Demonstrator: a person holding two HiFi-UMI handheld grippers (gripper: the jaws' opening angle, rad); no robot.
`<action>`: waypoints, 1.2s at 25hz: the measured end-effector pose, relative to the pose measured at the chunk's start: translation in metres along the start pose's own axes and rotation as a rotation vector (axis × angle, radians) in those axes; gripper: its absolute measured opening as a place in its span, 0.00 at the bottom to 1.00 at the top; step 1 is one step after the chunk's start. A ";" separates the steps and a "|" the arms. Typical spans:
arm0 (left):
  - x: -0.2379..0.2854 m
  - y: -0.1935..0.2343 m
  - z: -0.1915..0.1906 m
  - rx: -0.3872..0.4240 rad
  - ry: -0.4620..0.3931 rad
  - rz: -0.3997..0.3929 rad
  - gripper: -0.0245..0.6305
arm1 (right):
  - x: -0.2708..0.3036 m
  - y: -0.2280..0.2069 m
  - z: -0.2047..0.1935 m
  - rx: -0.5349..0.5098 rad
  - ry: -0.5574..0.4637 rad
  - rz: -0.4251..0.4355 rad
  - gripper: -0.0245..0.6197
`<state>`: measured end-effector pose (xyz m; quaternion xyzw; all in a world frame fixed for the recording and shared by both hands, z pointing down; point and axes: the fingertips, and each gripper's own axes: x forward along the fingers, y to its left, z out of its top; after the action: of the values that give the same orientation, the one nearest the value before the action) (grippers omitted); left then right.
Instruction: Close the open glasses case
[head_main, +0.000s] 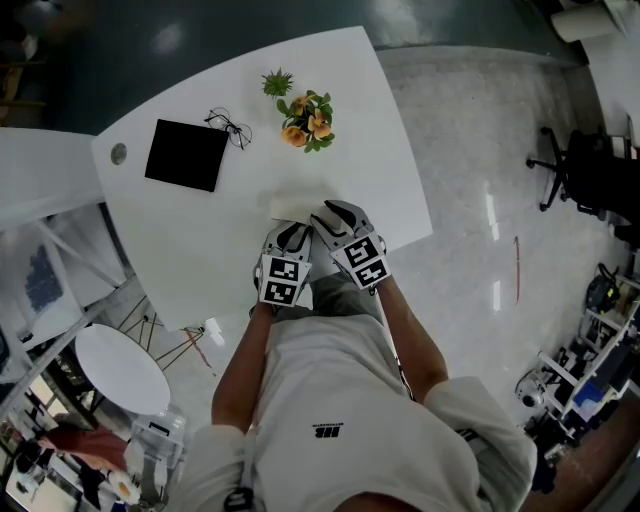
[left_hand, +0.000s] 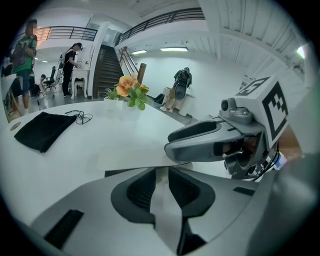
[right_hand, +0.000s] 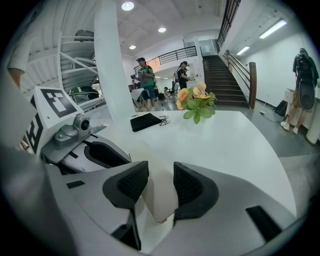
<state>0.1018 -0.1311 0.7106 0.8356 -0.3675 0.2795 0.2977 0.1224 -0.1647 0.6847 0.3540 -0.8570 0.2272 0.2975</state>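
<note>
Gripping the glasses case at its near edge are left hand-held gripper and right hand-held gripper.

The scene is lit brightly and evenly from overhead. Round ceiling lamps are seen in the right gripper view and a strip light in the left gripper view. Streaks of glare are thrown on the polished floor past the table's right edge. Only soft shadows are cast on the white table, against which the white glasses case is barely set off. Both gripper views are bent by the wide lens and darkened at the corners.
</note>
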 end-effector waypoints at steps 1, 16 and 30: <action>0.000 0.000 -0.001 0.000 0.002 -0.002 0.18 | 0.000 0.000 -0.001 -0.003 0.001 -0.002 0.29; 0.000 -0.002 -0.008 -0.003 0.020 -0.023 0.18 | -0.001 0.005 -0.005 -0.059 0.001 -0.020 0.30; 0.000 -0.003 -0.016 -0.013 0.032 -0.030 0.18 | 0.002 0.012 -0.011 -0.134 -0.011 -0.028 0.30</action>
<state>0.1004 -0.1184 0.7202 0.8346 -0.3517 0.2859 0.3130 0.1163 -0.1507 0.6916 0.3463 -0.8670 0.1631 0.3192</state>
